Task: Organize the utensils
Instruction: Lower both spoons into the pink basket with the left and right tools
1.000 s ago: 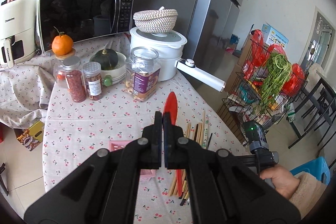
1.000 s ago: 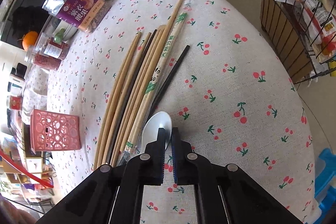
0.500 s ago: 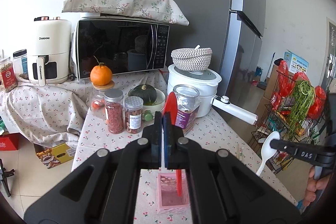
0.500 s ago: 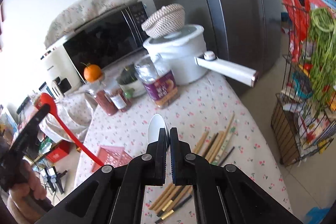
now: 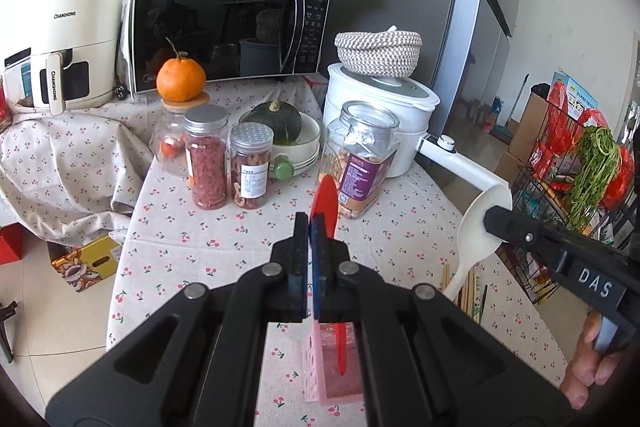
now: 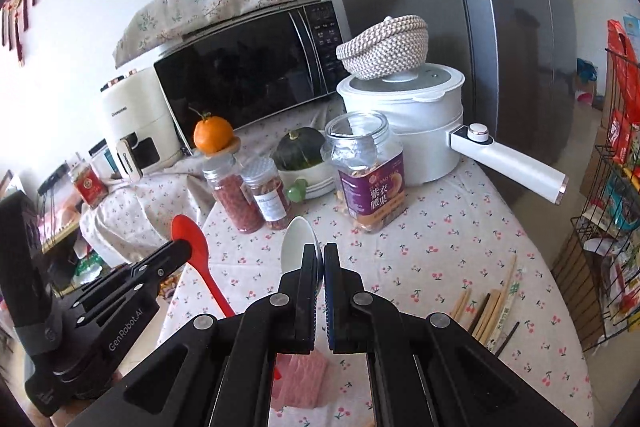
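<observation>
The left gripper was seen clenched on a red spoon, whose bowl rose above the fingertips at the centre of the left wrist view while its handle pointed down into a pink perforated holder at the lower centre. Nothing but the red handle could be made out inside that holder. In the right wrist view the same spoon was shown at the left, pinched by the left gripper.

The right gripper was seen clenched on a white spoon, the bowl standing above the fingertips at the centre of the frame. In the left wrist view this spoon was held in the air at the right, above the tablecloth, with the handle hanging down toward a bundle of chopsticks that lay on the cloth at the right.

Further back, in the middle of the frame, two lidded jars were filled with red and brown dried goods. A larger clear jar with a purple label was only part full. A dark green squash was set in a white bowl. An orange was perched on the wooden lid of a glass jar. A woven basket was set on top of a white pot; what it held could not be told.
</observation>
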The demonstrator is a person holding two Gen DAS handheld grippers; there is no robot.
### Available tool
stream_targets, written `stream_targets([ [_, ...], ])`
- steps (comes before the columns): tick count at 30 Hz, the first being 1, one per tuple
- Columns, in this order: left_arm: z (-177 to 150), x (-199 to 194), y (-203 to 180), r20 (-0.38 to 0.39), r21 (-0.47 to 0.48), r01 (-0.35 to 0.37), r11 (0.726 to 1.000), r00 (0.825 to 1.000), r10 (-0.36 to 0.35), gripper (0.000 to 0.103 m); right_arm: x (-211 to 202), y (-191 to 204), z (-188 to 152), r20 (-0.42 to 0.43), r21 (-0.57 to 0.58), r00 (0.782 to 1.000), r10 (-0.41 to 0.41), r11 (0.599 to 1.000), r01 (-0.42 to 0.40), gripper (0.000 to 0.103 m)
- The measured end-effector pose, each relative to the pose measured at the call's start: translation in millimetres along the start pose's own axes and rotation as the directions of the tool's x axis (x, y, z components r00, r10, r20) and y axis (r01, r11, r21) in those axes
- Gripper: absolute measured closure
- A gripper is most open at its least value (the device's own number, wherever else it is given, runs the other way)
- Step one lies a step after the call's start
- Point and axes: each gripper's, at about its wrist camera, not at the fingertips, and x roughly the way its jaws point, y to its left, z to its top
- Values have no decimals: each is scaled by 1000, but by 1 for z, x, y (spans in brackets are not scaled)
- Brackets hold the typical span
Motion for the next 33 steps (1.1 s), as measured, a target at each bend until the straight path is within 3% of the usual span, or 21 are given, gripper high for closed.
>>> stream_targets([
  [7, -4, 9, 1, -54, -1, 13, 1000, 998, -13, 101, 26, 18, -12, -43, -96, 996, -78, 993, 74, 99],
  [11, -4, 10, 1, -64, 11, 12, 1000, 998, -11, 101, 33, 17, -16, -79, -91, 994, -73, 994, 66, 98],
  [15, -3, 6, 4, -58, -1, 9, 1000, 998, -9, 100, 28, 11, -15, -87, -48, 995, -41, 998, 37, 88],
  [20, 0, -2, 5, -48, -15, 3, 1000, 999, -4, 72, 9, 11, -7, -46, -28, 999, -13, 1000, 12, 82],
  [23, 2, -7, 3, -43, -20, 1, 1000, 999, -2, 62, -4, 9, -3, -24, -19, 1000, 1, 1000, -1, 81],
  [33, 4, -32, -14, -41, -12, -1, 1000, 999, 1, 27, -38, -9, 2, 19, -20, 999, -43, 999, 43, 56],
])
